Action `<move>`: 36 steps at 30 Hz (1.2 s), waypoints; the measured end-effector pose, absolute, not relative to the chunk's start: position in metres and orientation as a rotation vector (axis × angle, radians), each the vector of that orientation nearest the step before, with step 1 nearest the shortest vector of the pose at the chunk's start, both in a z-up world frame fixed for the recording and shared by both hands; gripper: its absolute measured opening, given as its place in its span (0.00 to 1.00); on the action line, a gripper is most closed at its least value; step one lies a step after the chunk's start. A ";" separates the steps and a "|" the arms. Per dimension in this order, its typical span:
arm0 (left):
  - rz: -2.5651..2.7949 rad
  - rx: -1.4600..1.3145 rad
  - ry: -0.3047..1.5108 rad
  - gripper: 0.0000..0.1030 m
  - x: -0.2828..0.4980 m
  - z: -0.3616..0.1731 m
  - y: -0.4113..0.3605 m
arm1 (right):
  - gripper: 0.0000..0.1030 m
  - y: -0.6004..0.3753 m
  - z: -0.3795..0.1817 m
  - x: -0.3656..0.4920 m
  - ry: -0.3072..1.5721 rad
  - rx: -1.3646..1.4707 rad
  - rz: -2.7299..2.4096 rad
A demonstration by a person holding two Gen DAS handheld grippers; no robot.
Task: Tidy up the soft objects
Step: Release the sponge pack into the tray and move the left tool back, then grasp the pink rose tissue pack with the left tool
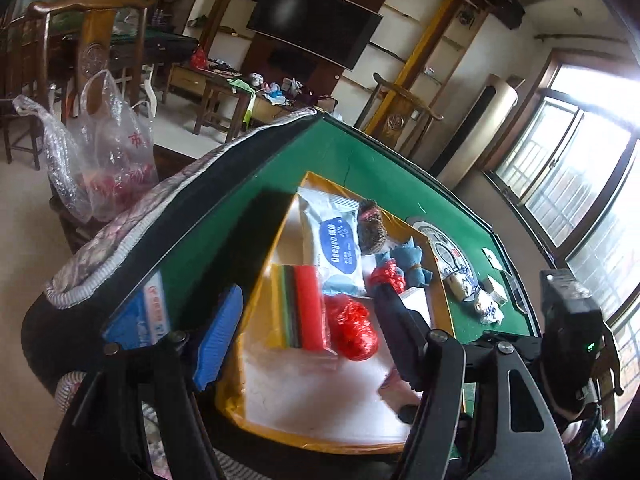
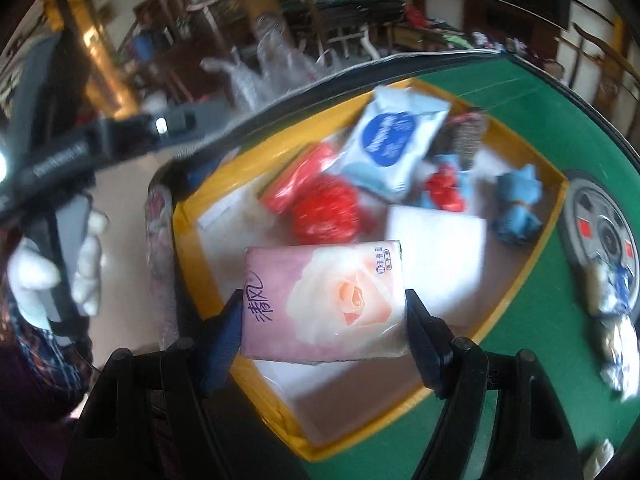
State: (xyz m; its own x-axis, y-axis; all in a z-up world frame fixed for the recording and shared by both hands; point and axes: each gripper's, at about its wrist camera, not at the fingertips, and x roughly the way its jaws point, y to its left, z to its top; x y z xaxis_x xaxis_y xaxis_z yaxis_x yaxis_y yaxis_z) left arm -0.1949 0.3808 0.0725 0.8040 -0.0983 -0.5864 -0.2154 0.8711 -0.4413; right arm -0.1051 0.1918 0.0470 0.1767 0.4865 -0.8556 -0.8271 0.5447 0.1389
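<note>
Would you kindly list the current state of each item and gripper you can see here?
Right gripper: shut on the pink tissue pack, above the tray.
Left gripper: open, empty.
Yellow tray: partly filled.
Wipes pack: lying in tray.
Red bag: crumpled, in tray.

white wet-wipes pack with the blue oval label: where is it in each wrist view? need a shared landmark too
Left wrist: the white wet-wipes pack with the blue oval label lies centre frame, at the far end of the yellow-rimmed tray.
Right wrist: the pack sits upper centre, also at the tray's far end.
Shared landmark: the crumpled red plastic ball just nearer than the pack.
</note>
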 end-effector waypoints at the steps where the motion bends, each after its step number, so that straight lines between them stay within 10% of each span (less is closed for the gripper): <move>1: 0.066 -0.530 0.640 0.66 -0.197 0.070 0.385 | 0.69 0.200 0.043 -0.109 1.025 -0.428 0.967; 23: 0.060 -0.514 0.502 0.73 -0.221 0.096 0.367 | 0.72 0.218 0.043 -0.126 0.897 -0.507 0.909; 28: -0.200 -0.489 0.342 1.00 -0.225 0.123 0.328 | 0.72 0.160 0.076 -0.118 0.812 -0.322 0.875; 36: -0.434 -0.429 0.569 1.00 -0.180 0.101 0.236 | 0.77 -0.014 0.114 -0.099 0.678 0.053 0.525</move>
